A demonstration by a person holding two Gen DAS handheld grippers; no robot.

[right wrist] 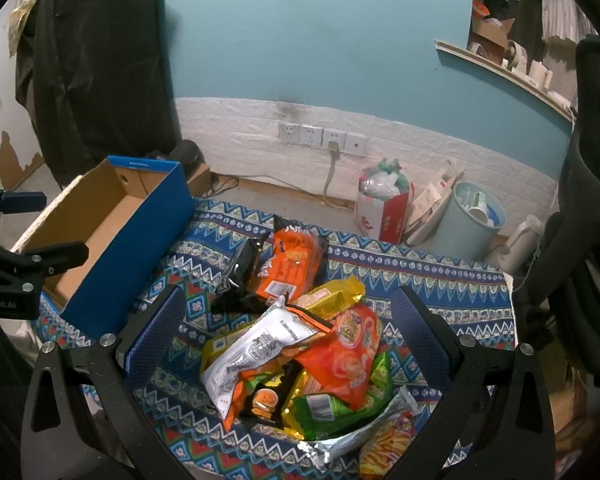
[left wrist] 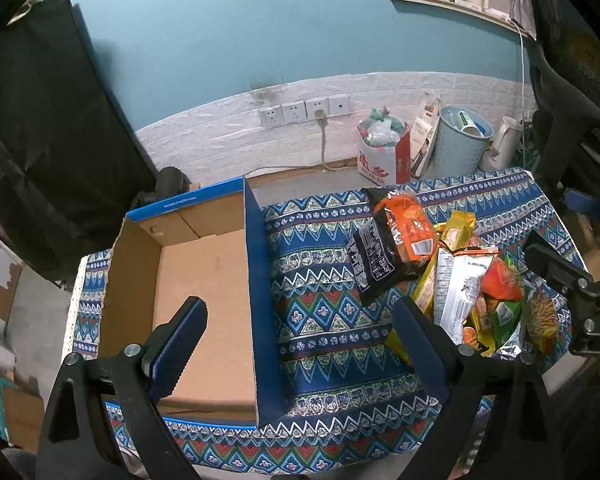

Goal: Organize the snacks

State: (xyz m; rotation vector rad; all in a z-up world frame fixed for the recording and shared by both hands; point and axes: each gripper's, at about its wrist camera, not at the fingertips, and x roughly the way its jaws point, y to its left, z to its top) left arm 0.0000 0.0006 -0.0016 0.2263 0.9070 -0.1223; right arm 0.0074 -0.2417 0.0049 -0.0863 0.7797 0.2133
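Note:
An empty open cardboard box with blue sides (left wrist: 204, 280) stands on the left of a patterned blue cloth (left wrist: 320, 300); it shows in the right wrist view too (right wrist: 112, 232). A pile of snack packets (right wrist: 300, 344) lies on the cloth at the right, with an orange and black packet (left wrist: 396, 240) at its far end. My left gripper (left wrist: 300, 332) is open and empty, hovering over the box's right wall. My right gripper (right wrist: 288, 332) is open and empty, held above the pile, its fingers on either side of the packets.
Beyond the cloth on the floor stand a red and white bag (left wrist: 384, 148), a light blue bin (left wrist: 460, 140) and a white kettle (left wrist: 504, 140). Wall sockets with a cable (left wrist: 304, 112) are behind. A black office chair (left wrist: 572, 100) is at the right, dark fabric (left wrist: 40, 140) at the left.

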